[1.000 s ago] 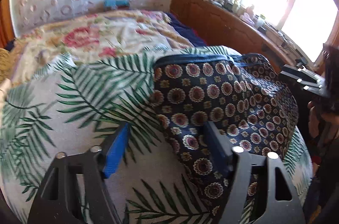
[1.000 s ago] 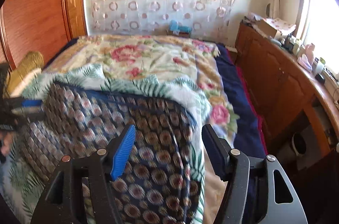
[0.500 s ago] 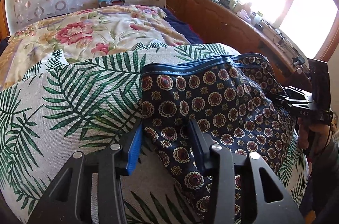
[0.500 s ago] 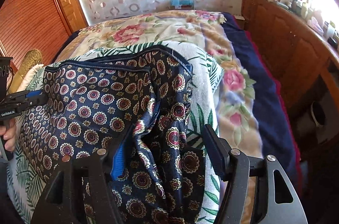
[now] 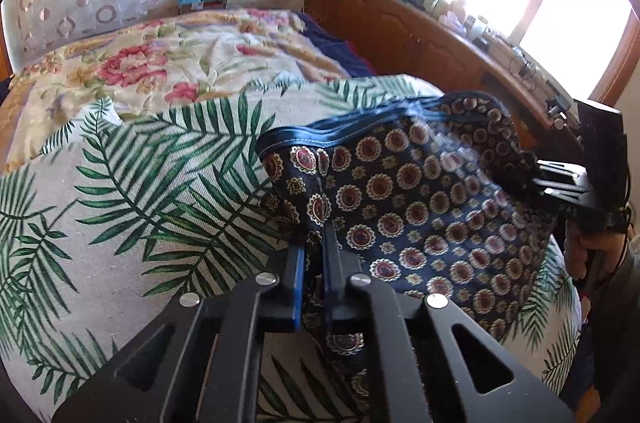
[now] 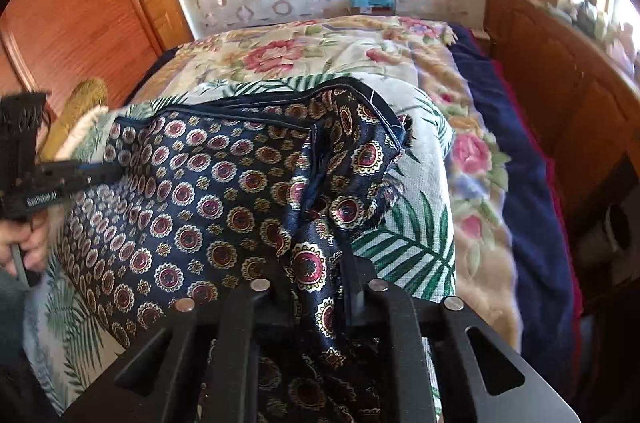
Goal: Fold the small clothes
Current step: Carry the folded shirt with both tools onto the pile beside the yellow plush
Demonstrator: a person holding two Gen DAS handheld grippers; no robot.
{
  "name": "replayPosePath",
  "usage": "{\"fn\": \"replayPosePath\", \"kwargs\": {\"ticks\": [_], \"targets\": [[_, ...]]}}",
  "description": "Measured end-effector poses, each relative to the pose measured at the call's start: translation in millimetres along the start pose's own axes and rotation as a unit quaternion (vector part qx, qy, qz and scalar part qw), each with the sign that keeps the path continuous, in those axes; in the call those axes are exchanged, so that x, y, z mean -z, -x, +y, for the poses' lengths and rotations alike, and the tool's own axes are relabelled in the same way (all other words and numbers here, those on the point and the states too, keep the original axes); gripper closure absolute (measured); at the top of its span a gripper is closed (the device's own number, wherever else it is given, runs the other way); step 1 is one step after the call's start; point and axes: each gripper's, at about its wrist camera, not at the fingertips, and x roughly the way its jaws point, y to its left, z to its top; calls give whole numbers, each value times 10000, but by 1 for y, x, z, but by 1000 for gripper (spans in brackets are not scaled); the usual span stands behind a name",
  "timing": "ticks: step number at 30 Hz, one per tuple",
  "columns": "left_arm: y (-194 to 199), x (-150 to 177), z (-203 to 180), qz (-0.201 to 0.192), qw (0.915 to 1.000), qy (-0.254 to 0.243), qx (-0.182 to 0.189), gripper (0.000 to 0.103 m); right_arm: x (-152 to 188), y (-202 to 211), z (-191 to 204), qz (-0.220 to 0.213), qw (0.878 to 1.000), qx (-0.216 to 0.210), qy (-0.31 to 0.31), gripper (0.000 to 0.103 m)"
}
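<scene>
A navy garment with red and gold medallions (image 5: 420,191) lies on a palm-leaf cloth (image 5: 160,183) on the bed. My left gripper (image 5: 314,235) is shut on the garment's near left corner, which bunches between its blue pads. In the right wrist view the same garment (image 6: 208,183) is gathered into a fold at its right side. My right gripper (image 6: 316,263) has its jaws closing on that fold, and the cloth is pinched between them. Each gripper shows in the other's view: the right one (image 5: 560,179) at the garment's far edge, the left one (image 6: 96,169) at its left edge.
A floral bedspread (image 5: 160,63) covers the bed beyond the palm-leaf cloth. A long wooden cabinet (image 5: 400,35) with clutter runs under the window on the right. A wooden wardrobe (image 6: 80,3) stands at the left. A person's hand (image 6: 32,243) grips the left tool.
Both grippers went from wide open to closed on the garment, the left on its left corner, the right on its right side. The cloth has bunched up and lifted at both grips.
</scene>
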Motion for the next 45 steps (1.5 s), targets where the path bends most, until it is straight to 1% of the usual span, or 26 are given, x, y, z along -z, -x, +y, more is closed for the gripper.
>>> {"fn": "replayPosePath", "kwargs": {"ticks": [2,5,8,11,14,19,23,28,30,32,36,38,39,42,45], "targets": [[12,0,-4,-127,9999,-22,56,96,-1,5,7,-84,9997,160,138,91],[44,3,-8,-437,9989,-81,171,97,-6,19,17,-395,9986,310,178,91],[72,11,-9,-697,9973,-91,215,97,-14,33,30,-732,9965,299,254,91],[95,17,-6,-946,9954,-86,92,97,-22,40,47,-948,9944,214,409,92],[117,20,2,-1168,9931,-12,44,97,-32,43,70,-1157,9913,124,611,92],[168,33,25,-1661,9855,149,-318,97,-55,42,108,-1392,9855,-225,945,92],[203,48,56,-2003,9760,433,-739,97,-82,36,142,-1557,9791,-569,1182,92],[231,66,93,-2316,9624,875,-1118,97,-121,21,196,-1703,9676,-845,1661,92],[243,74,106,-2461,9552,1028,-1286,97,-142,7,219,-1772,9603,-894,1960,92],[251,79,115,-2571,9495,1116,-1411,97,-155,1,242,-1822,9535,-940,2211,92],[266,93,132,-2738,9379,1289,-1697,97,-181,-30,269,-1874,9426,-1076,2546,92],[271,105,142,-2758,9344,1402,-1765,97,-196,-48,287,-1873,9379,-1112,2699,92],[273,113,147,-2754,9327,1467,-1807,97,-198,-57,290,-1865,9359,-1131,2766,92],[274,126,165,-2703,9298,1657,-1870,97,-215,-89,321,-1743,9306,-1188,2991,92],[278,140,184,-2670,9252,1853,-1961,97,-228,-114,342,-1655,9262,-1254,3148,92]]}}
